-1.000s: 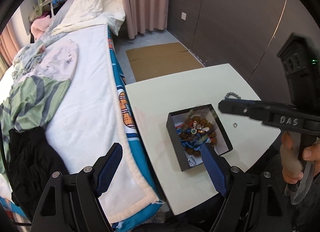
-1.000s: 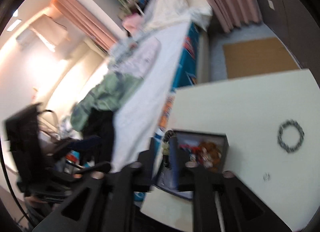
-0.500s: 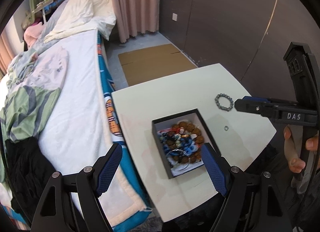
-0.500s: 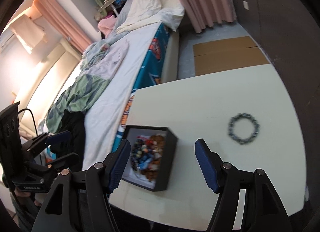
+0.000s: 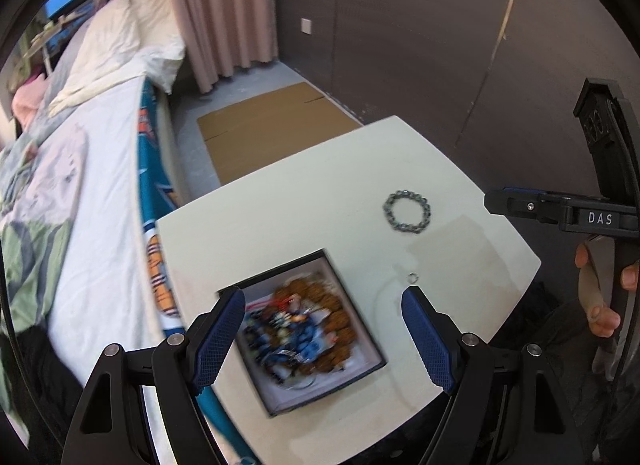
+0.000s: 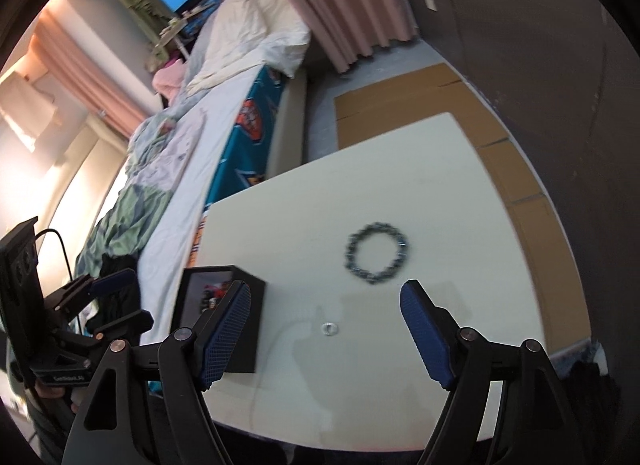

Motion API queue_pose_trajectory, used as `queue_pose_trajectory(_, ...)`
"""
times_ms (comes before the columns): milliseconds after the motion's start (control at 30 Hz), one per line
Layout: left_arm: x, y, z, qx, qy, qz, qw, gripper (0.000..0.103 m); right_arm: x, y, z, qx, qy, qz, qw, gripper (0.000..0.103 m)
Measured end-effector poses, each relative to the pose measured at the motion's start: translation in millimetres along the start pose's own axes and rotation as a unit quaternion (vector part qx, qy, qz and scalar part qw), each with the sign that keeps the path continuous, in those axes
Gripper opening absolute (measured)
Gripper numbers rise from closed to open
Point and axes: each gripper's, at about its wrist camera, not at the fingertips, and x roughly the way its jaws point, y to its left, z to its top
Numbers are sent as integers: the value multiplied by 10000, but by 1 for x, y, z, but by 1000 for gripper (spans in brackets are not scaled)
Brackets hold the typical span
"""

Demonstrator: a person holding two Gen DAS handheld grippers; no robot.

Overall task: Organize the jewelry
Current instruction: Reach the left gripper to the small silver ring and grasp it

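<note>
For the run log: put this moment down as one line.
left claw: open, empty, over jewelry box | right claw: opening, empty, over small ring | bead bracelet: loose on table

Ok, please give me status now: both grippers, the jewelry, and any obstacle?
Left gripper open, empty. Right gripper opening, empty. Grey beaded bracelet and small silver ring loose on white table; black jewelry box full. No obstacle.

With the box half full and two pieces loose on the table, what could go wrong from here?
1. The small ring is tiny and flat on the table; the right gripper's broad fingers, now opening with nothing between them, may push it instead of pinching it.
2. The beaded bracelet may sag or slip if pinched at one bead.
3. The black box sits near the table's front edge; a nudge might shove it off.
</note>
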Motion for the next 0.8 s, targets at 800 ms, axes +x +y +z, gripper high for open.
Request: queue_pose_trajectory(800, 110, -87, 10, 865, 1173, -289, 9889, 41, -20, -83, -15, 321, 416, -383, 9979, 78)
